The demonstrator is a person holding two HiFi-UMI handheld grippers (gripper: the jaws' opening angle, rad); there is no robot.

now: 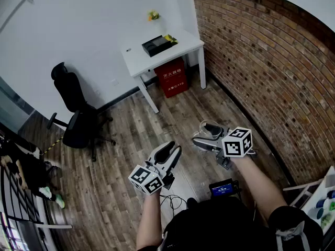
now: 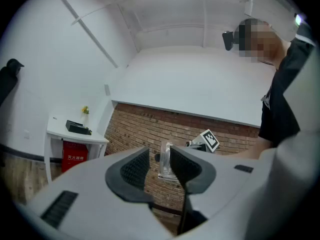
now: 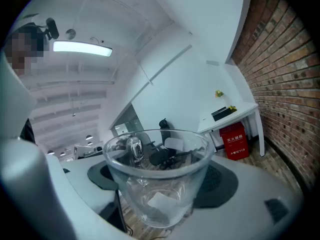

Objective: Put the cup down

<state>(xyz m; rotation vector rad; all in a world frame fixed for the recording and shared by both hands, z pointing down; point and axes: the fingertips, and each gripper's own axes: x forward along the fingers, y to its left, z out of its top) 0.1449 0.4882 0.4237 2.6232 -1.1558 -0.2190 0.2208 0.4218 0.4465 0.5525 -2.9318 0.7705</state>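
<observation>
Right gripper view: right hand-held gripper [image 3: 161,191] seemingly grips the cup [image 3: 157,169], pads [image 3: 223,184] half-hidden; left hand-held gripper [image 2: 159,160] gapes.

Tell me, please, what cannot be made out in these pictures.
- Head view: the items on the desk are too small to name.
- Head view: the rack at the lower right is cut off by the edge.
- Right gripper view: the cup distorts the right gripper pads behind it.
- Left gripper view: the left gripper hides most of the cup.
</observation>
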